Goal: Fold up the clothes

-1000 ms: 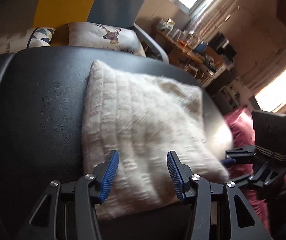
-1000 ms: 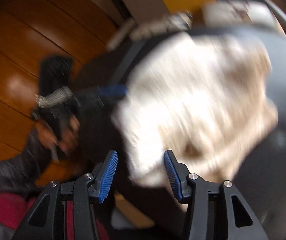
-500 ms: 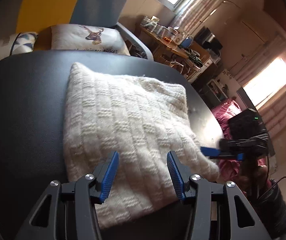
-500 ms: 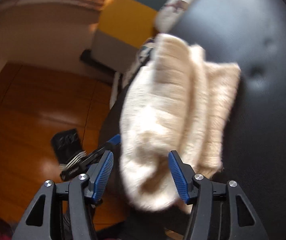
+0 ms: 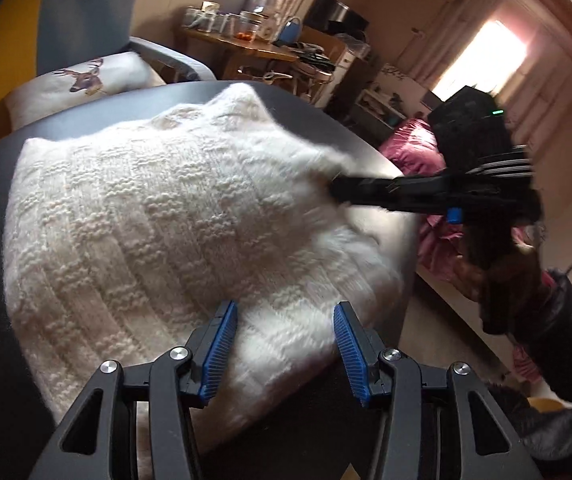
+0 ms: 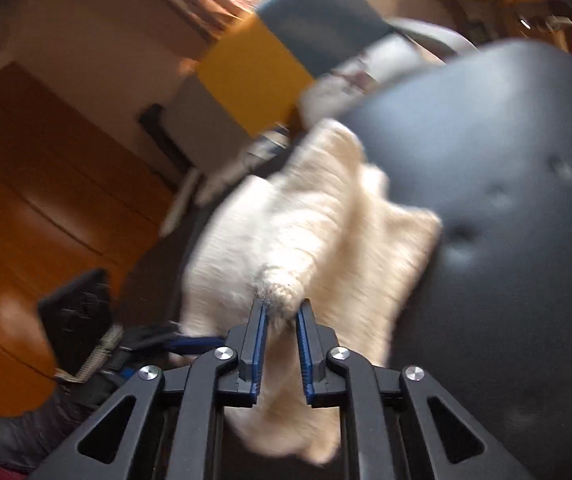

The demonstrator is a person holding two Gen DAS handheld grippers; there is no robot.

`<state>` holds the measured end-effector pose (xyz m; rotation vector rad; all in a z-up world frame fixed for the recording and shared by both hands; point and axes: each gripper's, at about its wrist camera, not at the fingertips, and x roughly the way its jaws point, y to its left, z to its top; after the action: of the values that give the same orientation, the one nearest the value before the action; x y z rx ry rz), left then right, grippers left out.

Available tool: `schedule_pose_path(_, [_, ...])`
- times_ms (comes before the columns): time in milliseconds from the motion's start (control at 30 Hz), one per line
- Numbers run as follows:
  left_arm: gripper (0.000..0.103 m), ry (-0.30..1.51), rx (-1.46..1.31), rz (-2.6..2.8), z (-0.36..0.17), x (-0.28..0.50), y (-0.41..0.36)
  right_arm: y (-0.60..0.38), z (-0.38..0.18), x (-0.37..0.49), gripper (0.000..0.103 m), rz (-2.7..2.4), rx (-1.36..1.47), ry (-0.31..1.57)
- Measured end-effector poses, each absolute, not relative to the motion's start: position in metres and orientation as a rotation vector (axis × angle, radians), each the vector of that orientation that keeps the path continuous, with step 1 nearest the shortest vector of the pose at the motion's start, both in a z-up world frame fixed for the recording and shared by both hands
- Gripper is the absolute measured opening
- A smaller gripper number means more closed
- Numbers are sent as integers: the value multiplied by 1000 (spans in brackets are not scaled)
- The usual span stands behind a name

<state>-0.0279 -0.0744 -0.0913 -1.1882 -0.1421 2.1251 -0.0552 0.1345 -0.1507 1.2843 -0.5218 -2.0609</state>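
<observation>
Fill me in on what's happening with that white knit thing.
A person with a handheld gripper in each hand is folding a cream knitted sweater on a black padded surface. The right gripper has closed on a bunched edge of the sweater at its side. The left gripper is open, its blue pads over the near edge and gripping nothing. The sweater already lies as a compact, roughly folded bundle.

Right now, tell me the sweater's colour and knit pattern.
Cream white, with a basket-weave block knit. The sweater shows it best in the left wrist view.
</observation>
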Motion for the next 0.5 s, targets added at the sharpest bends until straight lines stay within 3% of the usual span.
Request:
schedule_pose_path(100, [50,-51,-1222,2109,-103,-30,-64,136,-186,-56,3,-2034,1383,-556])
schedule_pose_path(200, [50,36,-1237,2101,-107,-31,-55,142,-187,-54,2,-2022,1346,-621])
schedule_pose_path(267, [50,75,-1242,2097,-103,-32,-50,150,-177,-56,9,-2033,1309,-639])
schedule_pose_path(333, [50,104,-1247,2089,-97,-33,-46,161,-160,-61,32,-2057,1236,-658])
schedule_pose_path(500, [50,-25,-1187,2086,-73,-46,-52,166,-145,-102,44,-2021,1153,-728])
